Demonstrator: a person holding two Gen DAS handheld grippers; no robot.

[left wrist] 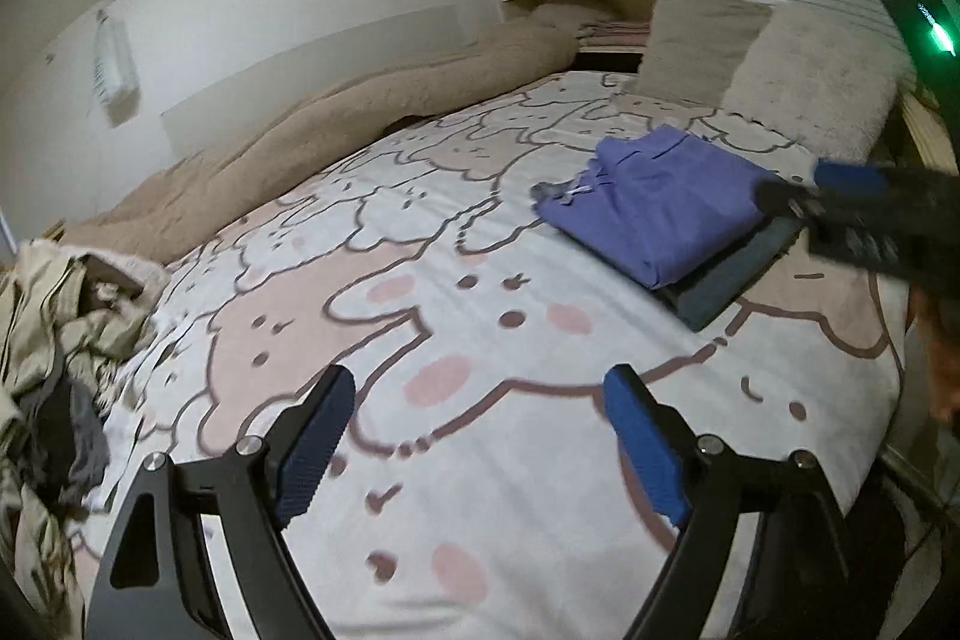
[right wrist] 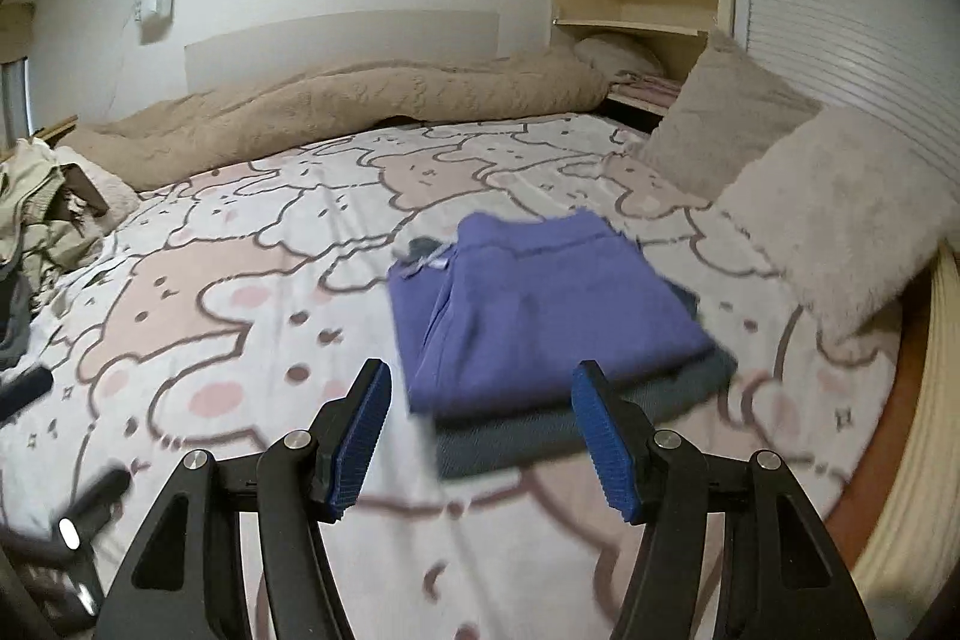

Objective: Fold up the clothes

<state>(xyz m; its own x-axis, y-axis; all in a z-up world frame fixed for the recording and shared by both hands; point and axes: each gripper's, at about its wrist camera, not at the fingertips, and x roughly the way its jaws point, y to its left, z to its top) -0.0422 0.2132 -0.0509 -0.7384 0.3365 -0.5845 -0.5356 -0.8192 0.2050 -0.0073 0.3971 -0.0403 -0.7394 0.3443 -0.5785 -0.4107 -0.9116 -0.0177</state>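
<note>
**Two folded pieces stacked on the bed, both claws spread and empty**

The wall niche (right wrist: 639,1) sits far ahead of the right claw (right wrist: 480,439), up and to its right; its upper shelf looks bare, while the lower opening holds a pale pillow and some folded pinkish cloth.

Just ahead of the right claw, slightly to its right, lies the folded purple garment (right wrist: 540,310), resting squarely on top of a folded dark teal garment (right wrist: 576,427) that peeks out along the near and right edges. The purple piece is a neat flat rectangle with a seam line running down it and a small white tag at its far-left corner. In the right wrist view its long axis runs from near-right to far-left, away from the claw. Both lie flat on the cartoon-print bedspread (right wrist: 210,292).

The right claw's blue pads stand apart with nothing between them. The left claw (left wrist: 480,445) is spread wide too, over bare bedspread, and empty; from it the stack (left wrist: 666,214) sits ahead and to the right, with the right claw showing just beside the stack's right edge.

A heap of unfolded clothes (left wrist: 48,340) lies to the left claw's far left. A rumpled beige blanket (right wrist: 360,106) runs along the wall beyond, and two fluffy pillows (right wrist: 840,208) lean to the right of the stack.
</note>
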